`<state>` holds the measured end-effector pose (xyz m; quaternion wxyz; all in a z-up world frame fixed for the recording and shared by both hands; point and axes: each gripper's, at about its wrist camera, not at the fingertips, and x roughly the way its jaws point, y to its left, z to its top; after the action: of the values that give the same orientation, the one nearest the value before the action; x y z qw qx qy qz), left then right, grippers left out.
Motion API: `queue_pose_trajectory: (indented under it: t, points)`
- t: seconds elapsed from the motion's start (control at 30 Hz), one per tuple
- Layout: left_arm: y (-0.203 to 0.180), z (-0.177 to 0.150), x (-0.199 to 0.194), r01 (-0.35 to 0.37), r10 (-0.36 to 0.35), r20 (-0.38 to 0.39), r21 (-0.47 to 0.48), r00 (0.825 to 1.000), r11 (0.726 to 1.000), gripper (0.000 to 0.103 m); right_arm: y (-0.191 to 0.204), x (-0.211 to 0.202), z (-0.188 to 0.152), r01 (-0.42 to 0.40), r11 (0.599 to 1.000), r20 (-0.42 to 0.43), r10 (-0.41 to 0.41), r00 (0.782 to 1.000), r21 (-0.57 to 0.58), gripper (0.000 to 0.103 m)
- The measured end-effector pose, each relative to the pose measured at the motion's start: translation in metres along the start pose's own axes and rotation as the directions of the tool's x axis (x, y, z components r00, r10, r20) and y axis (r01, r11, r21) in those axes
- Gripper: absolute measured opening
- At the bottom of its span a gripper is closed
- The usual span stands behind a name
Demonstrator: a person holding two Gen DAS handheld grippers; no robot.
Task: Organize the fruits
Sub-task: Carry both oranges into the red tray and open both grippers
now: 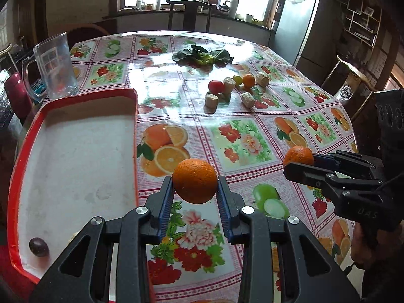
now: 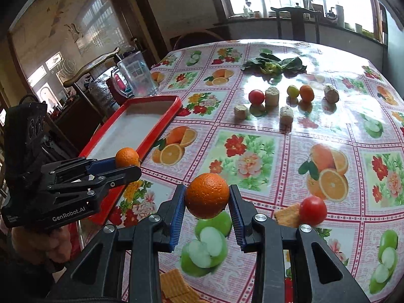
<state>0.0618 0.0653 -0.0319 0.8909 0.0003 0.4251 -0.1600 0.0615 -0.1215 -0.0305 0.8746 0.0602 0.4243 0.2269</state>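
Note:
My left gripper (image 1: pixel 195 189) is shut on an orange (image 1: pixel 195 180), held above the tablecloth just right of the red tray (image 1: pixel 75 151). My right gripper (image 2: pixel 207 202) is shut on a second orange (image 2: pixel 207 195), also lifted off the table. Each wrist view shows the other gripper from the side: the right gripper (image 1: pixel 300 164) with its orange (image 1: pixel 299 155), the left gripper (image 2: pixel 128 166) with its orange (image 2: pixel 127 157) beside the tray (image 2: pixel 141 126). A dark purple fruit (image 1: pixel 38 247) lies in the tray's near corner. A red tomato (image 2: pixel 313 210) rests by my right gripper.
Mid-table lie a tomato (image 1: pixel 216 86), a small orange (image 1: pixel 248 80), a green fruit (image 1: pixel 237 78) and several corn pieces (image 1: pixel 211 100). Leafy greens (image 1: pixel 202 55) sit farther back. A glass mug (image 1: pixel 55 68) stands behind the tray. Crackers (image 2: pixel 286 214) lie near the front edge.

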Motion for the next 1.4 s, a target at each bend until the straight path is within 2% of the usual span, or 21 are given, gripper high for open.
queue_pose_trajectory:
  t: [0.87, 1.4]
  points:
    - [0.099, -0.038, -0.045, -0.106, 0.111, 0.027, -0.152, 0.993, 0.983, 0.031, 0.102, 0.049, 0.021, -0.129, 0.981, -0.067, 0.12, 0.991, -0.144, 0.034]
    - [0.158, -0.047, -0.035, -0.159, 0.16, -0.016, -0.239, 0.987, 0.958, 0.031, 0.157, 0.106, 0.036, -0.18, 0.957, -0.158, 0.146, 0.977, -0.229, 0.034]
